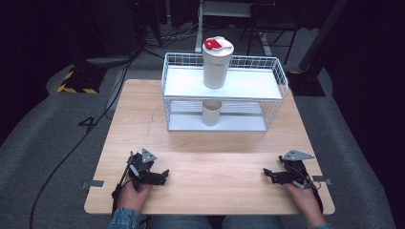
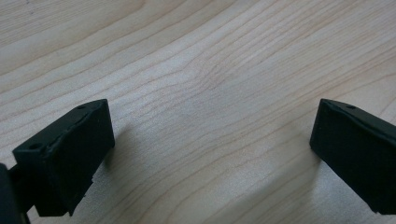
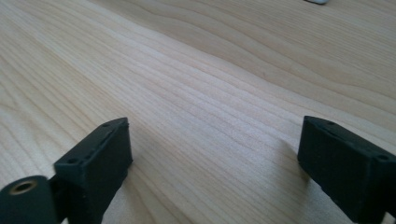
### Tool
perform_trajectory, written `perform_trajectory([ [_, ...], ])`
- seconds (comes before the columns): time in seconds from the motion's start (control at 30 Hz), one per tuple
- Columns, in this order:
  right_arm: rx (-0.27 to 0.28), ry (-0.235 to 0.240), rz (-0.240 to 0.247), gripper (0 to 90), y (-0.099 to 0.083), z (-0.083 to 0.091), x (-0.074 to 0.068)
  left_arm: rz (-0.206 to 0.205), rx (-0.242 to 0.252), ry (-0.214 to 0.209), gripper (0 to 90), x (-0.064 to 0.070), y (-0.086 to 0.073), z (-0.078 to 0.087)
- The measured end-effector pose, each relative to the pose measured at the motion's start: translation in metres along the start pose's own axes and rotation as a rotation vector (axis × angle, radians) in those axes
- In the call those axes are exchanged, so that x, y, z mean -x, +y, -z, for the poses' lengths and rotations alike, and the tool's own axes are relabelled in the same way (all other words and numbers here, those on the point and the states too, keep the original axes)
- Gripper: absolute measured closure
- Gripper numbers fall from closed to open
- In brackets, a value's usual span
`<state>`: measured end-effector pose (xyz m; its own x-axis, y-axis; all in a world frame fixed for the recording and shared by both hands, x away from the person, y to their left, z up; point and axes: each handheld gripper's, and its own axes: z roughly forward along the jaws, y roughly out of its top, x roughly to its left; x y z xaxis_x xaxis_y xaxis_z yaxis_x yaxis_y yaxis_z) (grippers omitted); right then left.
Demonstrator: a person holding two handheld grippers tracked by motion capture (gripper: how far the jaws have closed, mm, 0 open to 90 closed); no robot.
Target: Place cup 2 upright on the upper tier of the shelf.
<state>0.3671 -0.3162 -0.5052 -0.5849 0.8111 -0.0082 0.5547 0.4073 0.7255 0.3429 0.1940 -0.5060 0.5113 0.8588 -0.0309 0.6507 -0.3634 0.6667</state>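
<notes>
A white two-tier wire rack (image 1: pixel 274 81) stands at the far middle of the wooden table (image 1: pixel 205 157). On its top shelf stands a tall cream tumbler (image 1: pixel 217 63) with a red and white lid. A small cream cup (image 1: pixel 211 112) sits on the lower shelf beneath it. My left gripper (image 1: pixel 165 174) rests on the table at the near left, open, jaws wide apart over bare wood (image 2: pixel 210 116). My right gripper (image 1: pixel 265 172) rests at the near right, also open, with only wood (image 3: pixel 215 135) between its jaws.
Bare wood lies between the grippers and the rack. Cables run over the grey carpet (image 1: pixel 52 138) to the left of the table. Stand bases and a yellow-black striped foot (image 1: pixel 76 88) sit on the floor behind.
</notes>
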Motion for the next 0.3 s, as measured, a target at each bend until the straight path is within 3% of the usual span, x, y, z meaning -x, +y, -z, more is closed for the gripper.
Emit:
perform_trajectory([
  [0.3, -0.023, -0.027, -0.027, 0.3, 0.0010, -0.0023, 0.0012, -0.001, -0.001, 0.000, 0.4, 0.0000, 0.0000, 0.0001],
])
